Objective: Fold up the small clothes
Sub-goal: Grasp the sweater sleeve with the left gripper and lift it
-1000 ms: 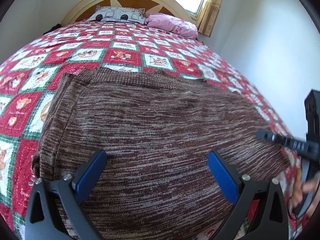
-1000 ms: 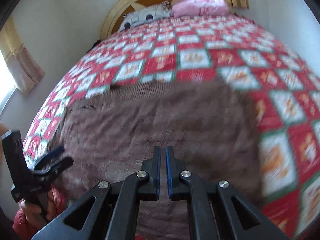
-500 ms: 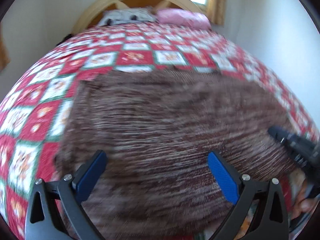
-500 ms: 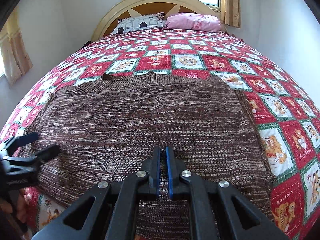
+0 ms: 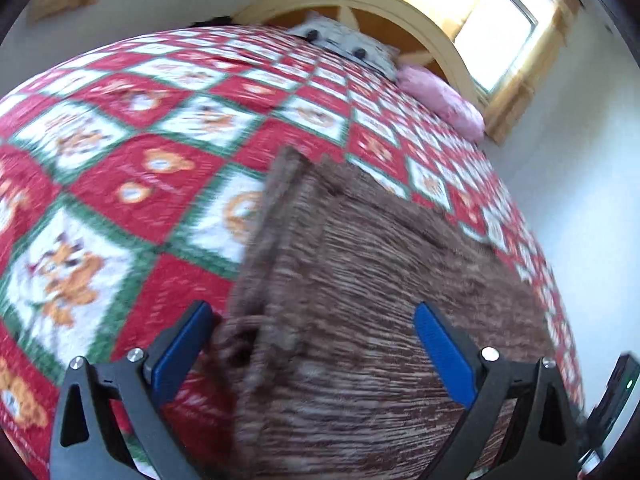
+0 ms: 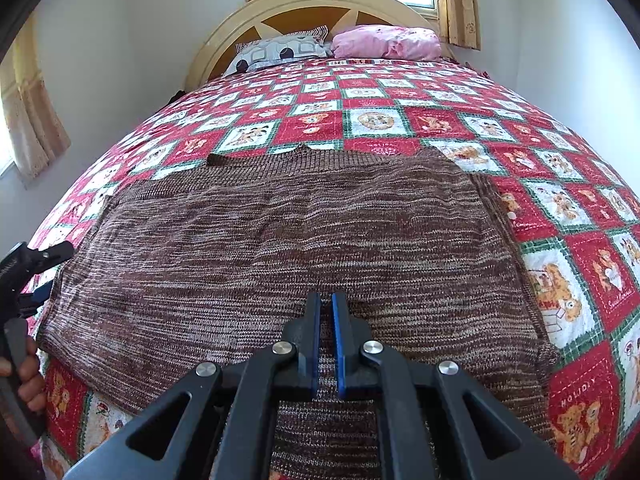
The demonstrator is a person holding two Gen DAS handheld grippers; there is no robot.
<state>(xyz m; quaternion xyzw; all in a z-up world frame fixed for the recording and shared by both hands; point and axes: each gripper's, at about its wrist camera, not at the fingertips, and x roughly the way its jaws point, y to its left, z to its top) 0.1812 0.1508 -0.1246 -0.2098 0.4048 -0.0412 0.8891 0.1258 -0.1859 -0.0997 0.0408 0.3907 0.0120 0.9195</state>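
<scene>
A brown marled knit sweater (image 6: 288, 240) lies spread flat on the quilt, its neck edge toward the headboard. My right gripper (image 6: 326, 304) hovers over the near middle of the sweater, shut, with nothing between its blue pads. My left gripper (image 5: 312, 344) is open wide at the sweater's (image 5: 380, 280) left edge. A bunched fold of knit (image 5: 256, 336) lies just inside its left pad; this view is blurred. In the right wrist view the left gripper (image 6: 34, 276) shows at the sweater's left side, held by a hand (image 6: 28, 372).
The bed carries a red, white and green patchwork quilt (image 6: 372, 120) with bear prints. A patterned pillow (image 6: 276, 50) and a pink pillow (image 6: 384, 42) lie against the wooden headboard (image 6: 312, 4). Walls close in on both sides; curtained windows stand behind and to the left.
My left gripper has swung and rolled from the sweater's near middle to its left edge, still open. The right gripper stays shut over the sweater, hardly moved.
</scene>
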